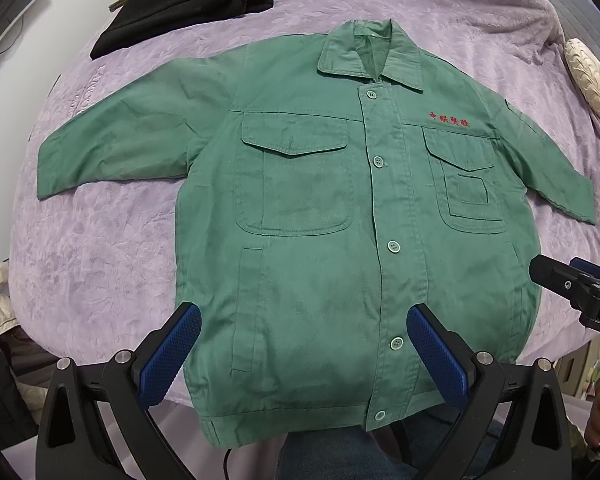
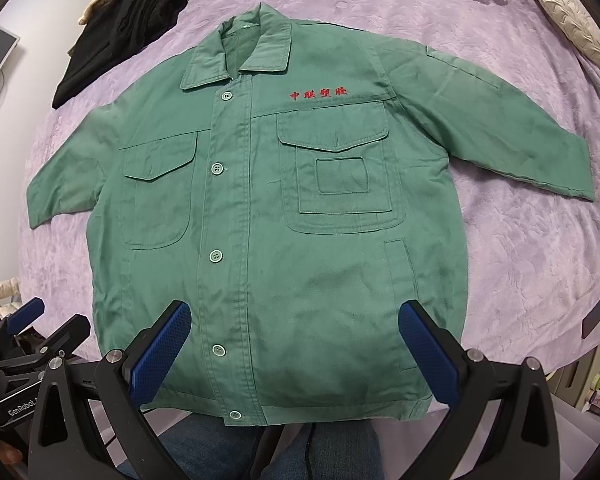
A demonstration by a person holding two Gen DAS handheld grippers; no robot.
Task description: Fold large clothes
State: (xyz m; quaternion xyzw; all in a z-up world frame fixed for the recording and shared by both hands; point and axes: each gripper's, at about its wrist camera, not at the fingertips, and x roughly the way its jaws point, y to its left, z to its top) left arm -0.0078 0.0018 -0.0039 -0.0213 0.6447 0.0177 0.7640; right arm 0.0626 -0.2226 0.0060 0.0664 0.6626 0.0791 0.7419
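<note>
A green button-up work jacket (image 1: pixel 312 208) with red embroidered characters lies flat and face up on a lilac bedspread, sleeves spread to both sides, collar at the far end; it also shows in the right wrist view (image 2: pixel 260 200). My left gripper (image 1: pixel 304 320) is open and empty, hovering over the jacket's lower hem, left of the button placket. My right gripper (image 2: pixel 294 318) is open and empty above the hem on the right side. The right gripper also shows at the right edge of the left wrist view (image 1: pixel 572 284), and the left gripper at the lower left of the right wrist view (image 2: pixel 32 328).
The lilac bedspread (image 1: pixel 100 248) covers the bed. A black garment (image 1: pixel 188 0) lies at the far left corner, also in the right wrist view (image 2: pixel 120 28). A cream quilted pillow (image 1: pixel 592 80) sits at the far right. The jacket hem hangs slightly over the near bed edge.
</note>
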